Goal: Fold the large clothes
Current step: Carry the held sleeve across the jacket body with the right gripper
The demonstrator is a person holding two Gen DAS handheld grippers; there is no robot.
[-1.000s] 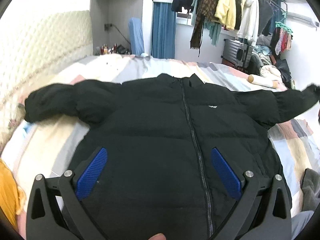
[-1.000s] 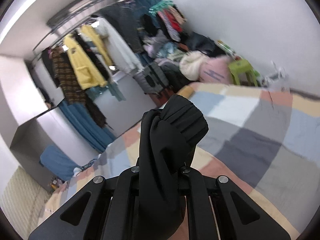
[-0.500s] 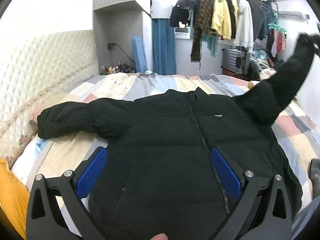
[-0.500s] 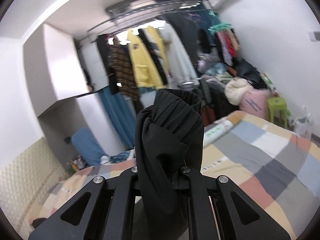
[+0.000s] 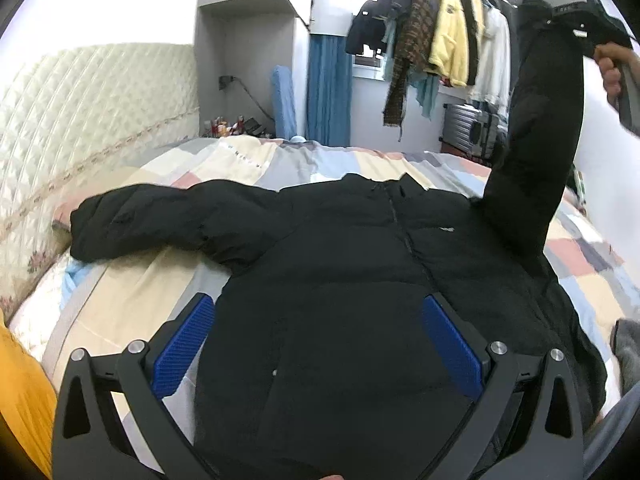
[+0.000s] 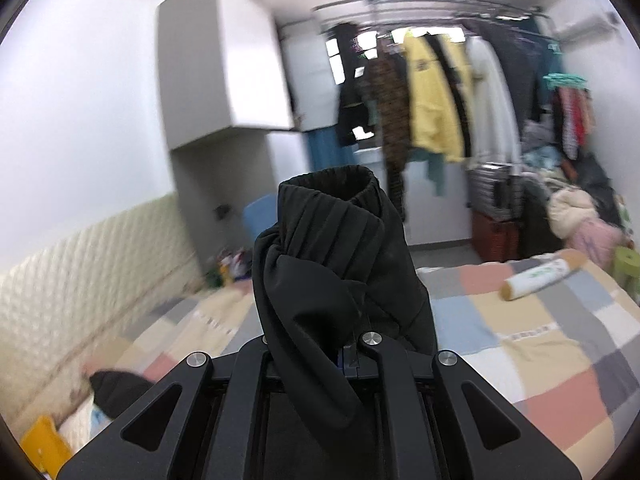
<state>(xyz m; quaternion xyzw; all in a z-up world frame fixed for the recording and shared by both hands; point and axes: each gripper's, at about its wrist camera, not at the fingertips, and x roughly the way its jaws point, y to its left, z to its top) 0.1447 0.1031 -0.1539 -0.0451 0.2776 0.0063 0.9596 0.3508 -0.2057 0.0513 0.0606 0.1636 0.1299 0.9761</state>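
Left wrist view: a black puffer jacket (image 5: pixel 340 280) lies front up, zipped, on a patchwork bedspread (image 5: pixel 248 156), its collar toward the far side of the bed. The left gripper (image 5: pixel 320 344) hovers over the lower front of the jacket with its blue pads (image 5: pixel 184 344) spread wide and nothing between them. One sleeve lies flat, reaching toward the quilted headboard (image 5: pixel 80 120); the other sleeve (image 5: pixel 536 140) stands up from the shoulder, lifted by the right gripper (image 5: pixel 560 12) at the upper right edge, where a hand (image 5: pixel 614 68) grips the handle. Right wrist view: the right gripper is closed on the elastic cuff (image 6: pixel 340 248) of that raised sleeve (cloth bunched between the nearly touching fingers). Beyond it hang clothes on a rail (image 6: pixel 440 92), and a roll (image 6: pixel 540 274) lies on the bedspread.
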